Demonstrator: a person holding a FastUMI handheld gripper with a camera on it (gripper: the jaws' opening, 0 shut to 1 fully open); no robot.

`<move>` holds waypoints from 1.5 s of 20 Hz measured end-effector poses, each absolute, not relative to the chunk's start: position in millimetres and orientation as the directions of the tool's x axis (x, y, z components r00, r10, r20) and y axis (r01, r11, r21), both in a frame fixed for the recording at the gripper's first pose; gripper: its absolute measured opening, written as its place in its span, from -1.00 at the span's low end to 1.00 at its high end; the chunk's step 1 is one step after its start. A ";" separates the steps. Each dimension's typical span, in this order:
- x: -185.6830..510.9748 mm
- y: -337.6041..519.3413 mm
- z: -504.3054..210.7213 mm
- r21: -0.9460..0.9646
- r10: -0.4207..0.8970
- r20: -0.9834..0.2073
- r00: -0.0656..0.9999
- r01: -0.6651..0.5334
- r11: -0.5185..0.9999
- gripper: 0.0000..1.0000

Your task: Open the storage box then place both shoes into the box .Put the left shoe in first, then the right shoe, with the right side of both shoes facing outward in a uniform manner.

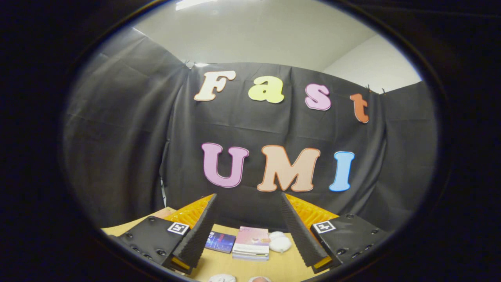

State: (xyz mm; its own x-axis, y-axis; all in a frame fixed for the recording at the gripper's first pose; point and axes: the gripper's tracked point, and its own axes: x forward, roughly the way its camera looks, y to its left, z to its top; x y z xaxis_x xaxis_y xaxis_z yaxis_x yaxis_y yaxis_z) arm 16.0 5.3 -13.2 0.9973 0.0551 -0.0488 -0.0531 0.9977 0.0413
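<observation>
Tongs (248,203), fingers spread wide and empty, at lower centre above the table (282,266). Between them lie a stack of books (251,247), a dark booklet (220,241) and white shoes (280,243).

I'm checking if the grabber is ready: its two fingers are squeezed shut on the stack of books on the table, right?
Not quite. The gripper view shows the gripper open, fingers wide apart and holding nothing. The stack of books does lie on the table, ahead between them, untouched.
</observation>
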 end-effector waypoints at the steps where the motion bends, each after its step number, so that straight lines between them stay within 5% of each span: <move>1: 17.2 11.8 -21.8 0.049 0.075 -0.066 0.995 -0.071 0.996 0.97; 14: 0.2 116.0 -174.4 0.331 0.385 -0.369 0.846 -0.268 0.905 0.97; 21: -25.6 157.7 -243.4 0.596 0.526 -0.446 0.724 -0.199 0.778 0.95; 30: -68.9 200.6 -323.7 0.684 0.631 -0.526 0.570 -0.158 0.712 0.99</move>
State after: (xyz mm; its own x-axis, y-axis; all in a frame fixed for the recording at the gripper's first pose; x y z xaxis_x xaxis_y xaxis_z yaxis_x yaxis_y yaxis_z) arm -68.9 200.6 -323.7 0.5702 0.6311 -0.5258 -0.1578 0.7123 0.6839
